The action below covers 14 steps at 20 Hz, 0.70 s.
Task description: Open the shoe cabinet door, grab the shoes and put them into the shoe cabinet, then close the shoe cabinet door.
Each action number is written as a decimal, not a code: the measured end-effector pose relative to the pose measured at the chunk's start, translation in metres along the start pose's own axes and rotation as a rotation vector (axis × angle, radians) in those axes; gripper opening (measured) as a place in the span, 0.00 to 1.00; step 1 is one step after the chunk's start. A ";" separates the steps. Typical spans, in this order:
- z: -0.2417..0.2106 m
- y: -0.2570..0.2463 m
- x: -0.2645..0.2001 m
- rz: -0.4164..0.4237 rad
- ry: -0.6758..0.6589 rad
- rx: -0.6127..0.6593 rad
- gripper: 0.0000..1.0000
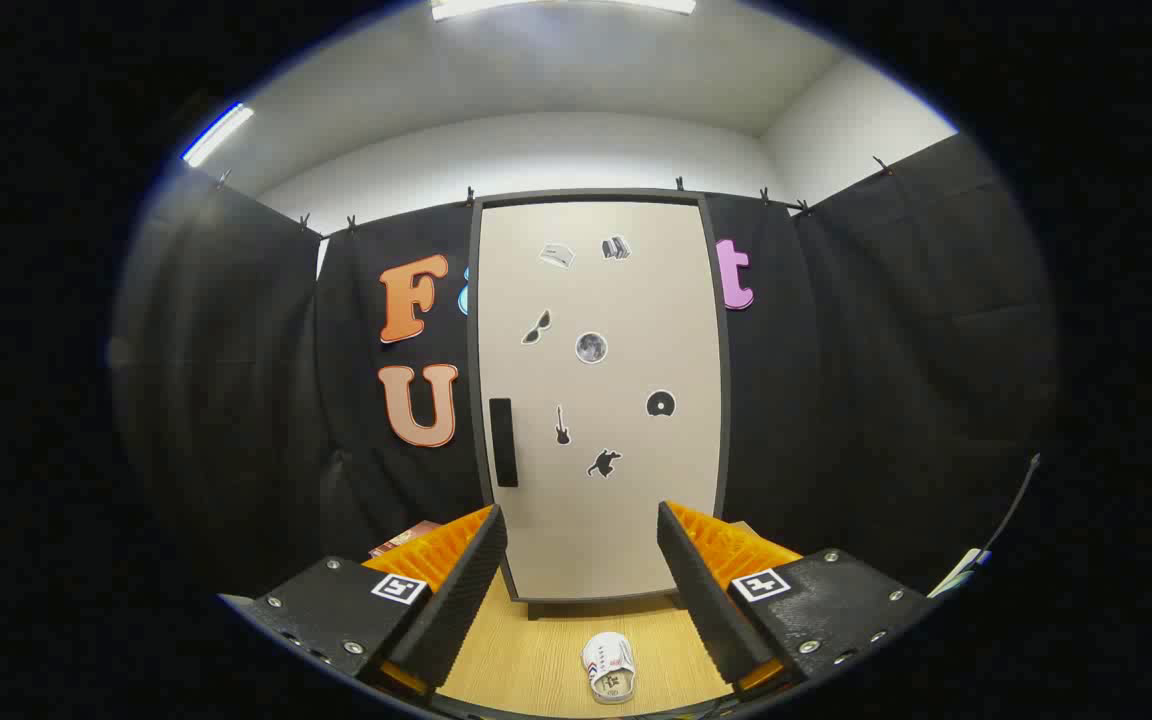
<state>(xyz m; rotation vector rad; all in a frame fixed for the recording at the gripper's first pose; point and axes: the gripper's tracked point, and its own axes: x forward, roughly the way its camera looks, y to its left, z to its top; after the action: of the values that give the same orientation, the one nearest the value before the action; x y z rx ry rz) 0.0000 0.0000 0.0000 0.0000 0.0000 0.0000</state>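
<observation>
Standing upright at the far edge of the wooden floor, the shoe cabinet faced the camera with its pale door closed flush inside a dark frame. A dark vertical handle sat on the door's left side, about midway down the lower half, and small stickers were scattered over the panel, among them a guitar shape, a disc, a round moon-like one and a pair of sunglasses. A single white shoe with darker markings lay on the floor in front of the cabinet, well short of its base and apart from it, resting nearer the camera than the cabinet's short feet. The hand-held gripper was released, its two fingers spread wide with nothing between them but open floor and the lower part of the door seen beyond; the shoe lay between the fingers' lines, closer to the right finger, and neither finger touched it. Each finger carried a small square marker on its top. Black cloth hung on either side of the cabinet as the booth's wall, clipped along its top edge. Above it ran a white wall and ceiling with a bright light strip. A reddish flat object showed partly behind the left finger, too hidden to identify.
</observation>
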 end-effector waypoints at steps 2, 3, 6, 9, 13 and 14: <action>0.000 0.001 0.001 0.000 -0.001 -0.002 0.95; 0.001 0.000 0.000 0.000 -0.001 -0.003 0.95; 0.001 0.000 -0.001 0.000 -0.002 0.000 0.95; 0.002 0.001 -0.001 0.002 -0.003 0.005 0.95; 0.005 0.000 -0.005 0.002 -0.009 0.003 0.95; 0.005 0.000 -0.006 0.001 -0.009 0.005 0.95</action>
<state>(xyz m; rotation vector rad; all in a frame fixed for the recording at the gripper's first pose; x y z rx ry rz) -0.0061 0.0002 0.0046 0.0054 -0.0091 0.0015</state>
